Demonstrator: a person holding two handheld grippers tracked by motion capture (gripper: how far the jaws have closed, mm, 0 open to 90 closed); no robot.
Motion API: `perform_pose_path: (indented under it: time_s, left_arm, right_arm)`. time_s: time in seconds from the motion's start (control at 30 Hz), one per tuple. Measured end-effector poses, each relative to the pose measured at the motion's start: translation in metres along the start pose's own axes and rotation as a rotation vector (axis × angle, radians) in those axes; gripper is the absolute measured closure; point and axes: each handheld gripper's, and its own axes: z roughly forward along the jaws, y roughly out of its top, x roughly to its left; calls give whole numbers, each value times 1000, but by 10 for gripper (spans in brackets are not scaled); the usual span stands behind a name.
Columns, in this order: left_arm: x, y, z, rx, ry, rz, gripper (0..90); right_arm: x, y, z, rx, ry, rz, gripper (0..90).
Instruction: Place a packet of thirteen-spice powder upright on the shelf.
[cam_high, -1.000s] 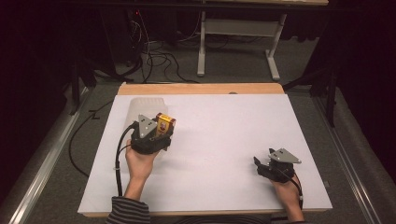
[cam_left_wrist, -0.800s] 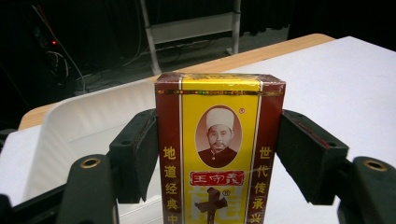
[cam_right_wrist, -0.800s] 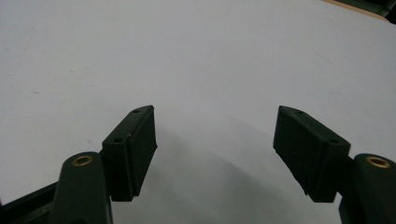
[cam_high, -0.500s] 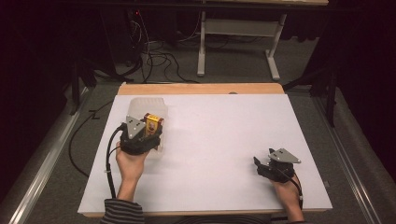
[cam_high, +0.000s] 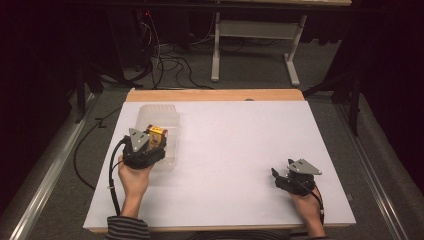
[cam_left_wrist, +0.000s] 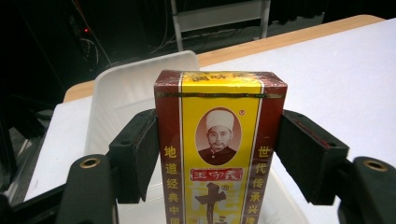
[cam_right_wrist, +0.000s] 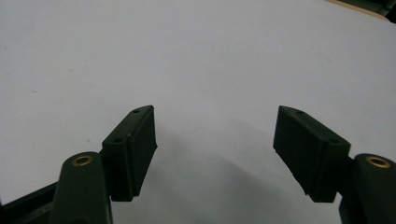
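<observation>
Over at the left the step in hand looks like the carry-and-drop: the left gripper (cam_high: 150, 142) has a red-and-yellow box (cam_left_wrist: 219, 149) held over the clear plastic tub (cam_high: 172, 117) that sits at the far left corner of the white desk (cam_high: 240, 145). From the left gripper view the box stands upright between the two black fingers (cam_left_wrist: 140, 149), its narrow sides in against the pads — the left pad looks pressed on, the right one touching or a hair off, I can't quite tell — and its printed face with a portrait and red characters turned toward the camera. Behind and beneath it lies the tub's pale wall and floor, so the box seems to hang above the tub's near part rather than rest in it. What comes next, I'd judge, is to lower it a little so it clears the rim, then spread the fingers and let it settle without tipping. Moving right, the middle of the desk is bare, and the right gripper (cam_high: 280, 179) rests low near the desk's near right edge — its fingers (cam_right_wrist: 133, 149) spread wide apart, holding nothing, well apart from box and tub.
</observation>
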Motion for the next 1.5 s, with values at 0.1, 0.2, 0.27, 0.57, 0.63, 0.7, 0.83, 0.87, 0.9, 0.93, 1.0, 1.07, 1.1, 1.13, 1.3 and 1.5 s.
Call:
perform_pose_path:
  time_s: [0.1, 0.2, 0.27, 0.57, 0.63, 0.7, 0.83, 0.87, 0.9, 0.93, 1.0, 1.07, 1.1, 1.13, 1.3, 1.5]
  left_arm:
    - [2, -2, -1, 8, 5, 1, 324]
    - [4, -6, -2, 8, 17, 3, 324]
    - [6, -8, -3, 9, 23, -1, 324]
    - [10, -19, -11, -16, 29, -19, 358]
    - [11, -19, -12, -15, 29, -20, 358]
    - [11, -21, -13, -9, 32, -17, 358]
    - [12, -28, -13, 4, 36, -23, 357]
    - [12, -29, -12, 5, 37, -25, 356]
    - [12, -30, -12, 9, 36, -24, 356]
    - [12, -31, -12, 11, 33, -26, 355]
    - [12, -33, -13, 12, 32, -30, 355]
    - [11, -33, -15, 14, 30, -28, 354]
    - [10, -34, -16, 10, 30, -23, 354]
    - [10, -34, -16, 10, 30, -23, 352]
    - [8, -35, -19, 14, 39, -15, 342]
    - [9, -38, -24, 16, 27, -28, 316]
  right_arm:
    - [0, 0, 0, 2, -1, 2, 302]
    - [0, 0, 0, 1, -1, 3, 302]
    - [0, 0, 0, 0, -1, 0, 302]
    - [0, 0, 0, 0, -1, 1, 301]
    - [0, 0, 0, 1, 0, 2, 301]
    - [0, 0, 0, 2, -1, 0, 301]
    - [0, 0, 0, 2, -1, 0, 302]
    - [0, 0, 0, 2, -1, 0, 301]
    - [0, 0, 0, 2, -1, 0, 301]
    - [0, 0, 0, 2, -1, 0, 301]
    - [0, 0, 0, 2, -1, 0, 302]
    - [0, 0, 0, 2, -1, 0, 301]
    - [0, 0, 0, 2, -2, 0, 301]
    - [0, 0, 0, 2, -2, 1, 301]
    - [0, 0, 0, 3, -1, 3, 301]
    - [0, 0, 0, 3, -1, 2, 301]
